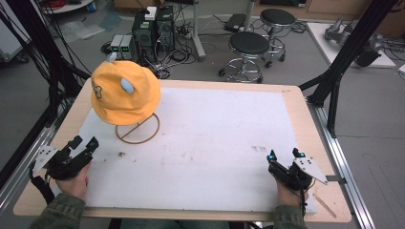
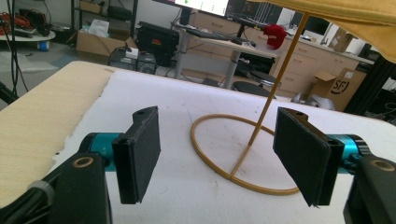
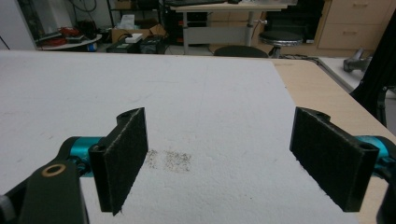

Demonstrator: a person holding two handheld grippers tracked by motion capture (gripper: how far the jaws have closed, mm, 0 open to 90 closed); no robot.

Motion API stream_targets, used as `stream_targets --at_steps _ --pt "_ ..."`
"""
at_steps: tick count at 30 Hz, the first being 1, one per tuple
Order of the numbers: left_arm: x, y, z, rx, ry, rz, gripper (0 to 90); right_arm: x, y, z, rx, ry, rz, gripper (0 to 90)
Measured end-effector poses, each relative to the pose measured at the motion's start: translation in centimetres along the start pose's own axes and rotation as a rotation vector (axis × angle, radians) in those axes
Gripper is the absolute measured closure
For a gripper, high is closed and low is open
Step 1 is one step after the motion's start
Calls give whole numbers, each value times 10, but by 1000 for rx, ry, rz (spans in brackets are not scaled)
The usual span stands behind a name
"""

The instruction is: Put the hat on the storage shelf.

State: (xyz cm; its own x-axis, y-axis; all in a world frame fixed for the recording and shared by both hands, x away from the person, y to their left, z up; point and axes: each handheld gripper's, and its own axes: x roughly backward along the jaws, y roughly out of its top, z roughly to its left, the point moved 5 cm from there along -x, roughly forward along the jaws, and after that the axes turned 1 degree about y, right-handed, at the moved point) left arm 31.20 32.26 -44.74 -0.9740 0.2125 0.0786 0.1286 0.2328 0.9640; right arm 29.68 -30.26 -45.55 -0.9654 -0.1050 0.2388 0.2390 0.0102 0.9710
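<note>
High view: both claws, left (image 1: 83, 142) and right (image 1: 285, 155), gape wide on the white mat (image 1: 215, 129).

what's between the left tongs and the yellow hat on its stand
Just bare white mat; the high view shows nothing lying between the left tongs and the hat.

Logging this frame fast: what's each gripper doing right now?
Left gripper: open, holding nothing, facing the hat stand.
Right gripper: open, holding nothing.
</note>
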Motion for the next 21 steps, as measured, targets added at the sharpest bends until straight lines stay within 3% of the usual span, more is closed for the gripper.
stream_targets --at_steps 21 --pt "-2 -1 -1 3 -4 6 321 1 0 2 20 8 6 181"
